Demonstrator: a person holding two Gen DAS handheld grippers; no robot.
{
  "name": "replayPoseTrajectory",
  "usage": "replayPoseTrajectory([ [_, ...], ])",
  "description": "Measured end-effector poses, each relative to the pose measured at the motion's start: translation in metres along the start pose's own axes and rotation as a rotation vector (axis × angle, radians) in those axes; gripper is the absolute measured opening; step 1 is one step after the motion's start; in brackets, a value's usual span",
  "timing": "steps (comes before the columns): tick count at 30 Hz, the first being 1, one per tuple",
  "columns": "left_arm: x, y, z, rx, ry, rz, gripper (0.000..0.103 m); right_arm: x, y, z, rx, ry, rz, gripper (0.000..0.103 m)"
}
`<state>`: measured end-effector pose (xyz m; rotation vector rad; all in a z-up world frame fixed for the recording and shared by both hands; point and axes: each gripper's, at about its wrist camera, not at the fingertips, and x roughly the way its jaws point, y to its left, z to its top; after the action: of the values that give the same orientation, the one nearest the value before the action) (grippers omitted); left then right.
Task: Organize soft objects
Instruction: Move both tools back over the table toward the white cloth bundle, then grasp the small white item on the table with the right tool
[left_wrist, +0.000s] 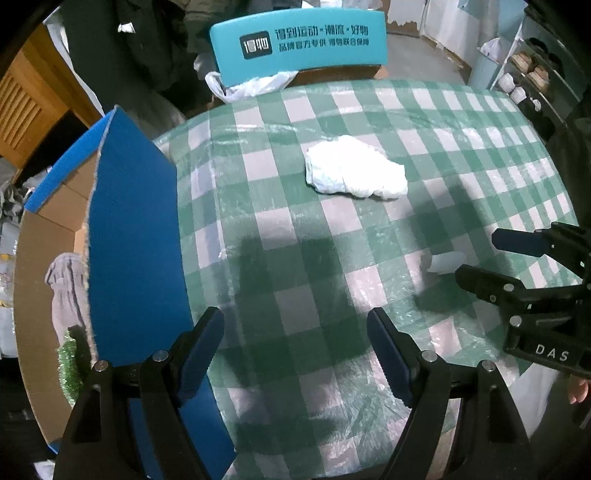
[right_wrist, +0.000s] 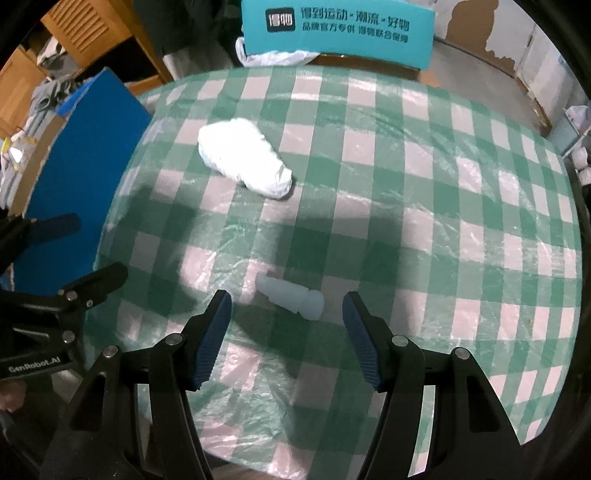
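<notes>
Slick plastic over checked surface (right_wrist: 424, 206); my right gripper (right_wrist: 286, 339) spread, empty, above small pale roll (right_wrist: 295, 299); left gripper (left_wrist: 295, 358) spread too. Feared roll skidding away.

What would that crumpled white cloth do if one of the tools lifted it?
The white cloth would probably flop and sag, since it lies in a soft, wrinkled bundle. It looks light for its bulk. Part of it may unroll and trail, as nothing visible holds the bundle together. It seems unlikely to roll or slide on the checked tablecloth.
</notes>
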<state>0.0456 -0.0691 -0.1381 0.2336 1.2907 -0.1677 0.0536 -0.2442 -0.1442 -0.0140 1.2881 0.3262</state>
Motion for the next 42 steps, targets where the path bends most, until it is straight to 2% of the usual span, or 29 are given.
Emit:
replayPoseTrajectory([
  [20, 0.035, 0.0, -0.002, 0.001, 0.059, 0.002, 0.081, 0.04, 0.008, -0.007, -0.103, 0.053, -0.041, 0.062],
  [22, 0.035, 0.001, -0.002, 0.001, 0.06, 0.001, 0.081, 0.043, 0.009, -0.008, -0.115, 0.062, -0.045, 0.052],
  [24, 0.035, 0.001, -0.002, 0.001, 0.061, 0.001, 0.081, 0.045, 0.012, -0.009, -0.134, 0.056, -0.064, 0.049],
  [28, 0.034, 0.0, -0.002, 0.0, 0.061, 0.001, 0.081, 0.043, 0.009, -0.008, -0.13, 0.048, -0.072, 0.027],
  [30, 0.036, 0.002, -0.001, 0.0, 0.061, 0.0, 0.081, 0.043, 0.008, -0.009, -0.131, 0.047, -0.078, 0.022],
  [31, 0.035, 0.002, -0.001, 0.0, 0.061, 0.0, 0.081, 0.043, 0.008, -0.01, -0.137, 0.048, -0.083, 0.015],
  [32, 0.035, 0.002, -0.001, -0.001, 0.06, -0.001, 0.081, 0.043, 0.008, -0.01, -0.143, 0.049, -0.087, 0.013],
  [37, 0.037, 0.004, 0.002, -0.002, 0.058, -0.002, 0.081, 0.041, 0.003, -0.006, -0.132, 0.054, -0.065, 0.011],
  [40, 0.036, 0.005, 0.001, -0.003, 0.058, 0.002, 0.082, 0.044, 0.005, -0.003, -0.123, 0.093, -0.027, 0.011],
  [41, 0.037, 0.005, 0.001, -0.005, 0.06, 0.003, 0.082, 0.044, 0.004, -0.003, -0.125, 0.094, -0.031, 0.014],
  [42, 0.037, 0.006, 0.001, -0.006, 0.061, 0.003, 0.082, 0.042, 0.004, -0.003, -0.132, 0.088, -0.038, 0.024],
])
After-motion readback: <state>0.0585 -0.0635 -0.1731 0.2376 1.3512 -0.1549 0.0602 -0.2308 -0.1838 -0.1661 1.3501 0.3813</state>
